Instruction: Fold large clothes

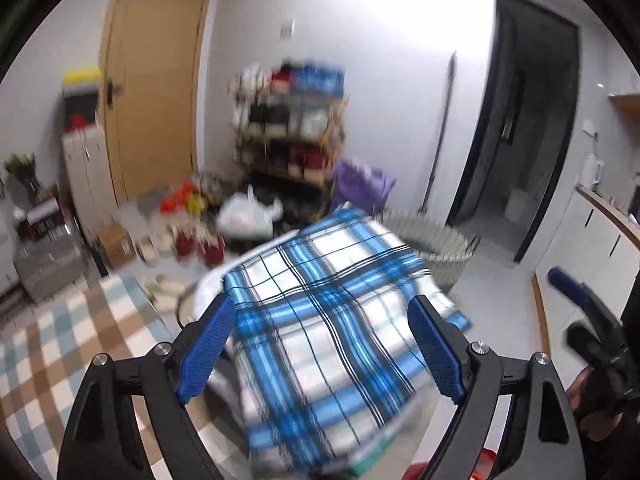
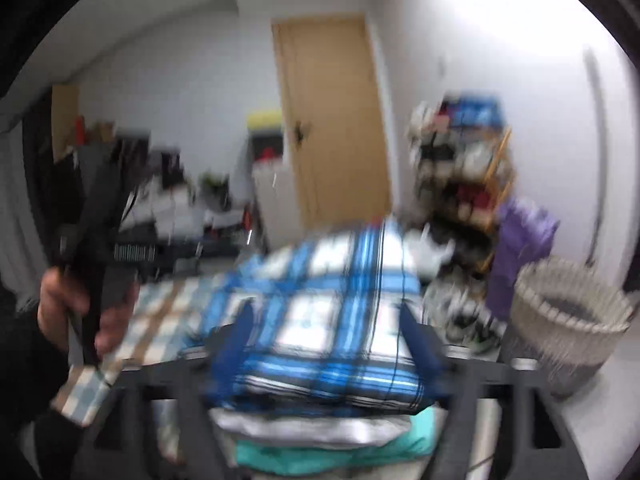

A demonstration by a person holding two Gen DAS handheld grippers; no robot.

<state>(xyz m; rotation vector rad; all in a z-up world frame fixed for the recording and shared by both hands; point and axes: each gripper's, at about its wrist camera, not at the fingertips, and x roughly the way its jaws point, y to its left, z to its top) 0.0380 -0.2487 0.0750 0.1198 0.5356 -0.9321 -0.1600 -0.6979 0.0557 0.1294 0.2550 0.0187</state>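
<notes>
A folded blue-and-white plaid garment (image 1: 320, 320) lies on top of a stack of other folded cloth, with grey-white and teal layers (image 2: 320, 452) under it. My left gripper (image 1: 320, 306) is open, its blue pads (image 1: 208, 356) standing on either side of the plaid cloth without pressing on it. My right gripper (image 2: 326, 320) is open too, and its blurred fingers (image 2: 420, 344) straddle the near edge of the same garment (image 2: 328, 312). The right gripper also shows at the right edge of the left wrist view. A hand (image 2: 68, 300) holds the left gripper's handle.
A woven basket (image 1: 436, 240) (image 2: 568, 312) stands on the floor to the right of the stack. Behind it are a cluttered shelf rack (image 1: 292, 128), a purple bag (image 1: 360, 184) and a wooden door (image 1: 156, 80). A checkered rug (image 1: 60, 340) covers the left floor.
</notes>
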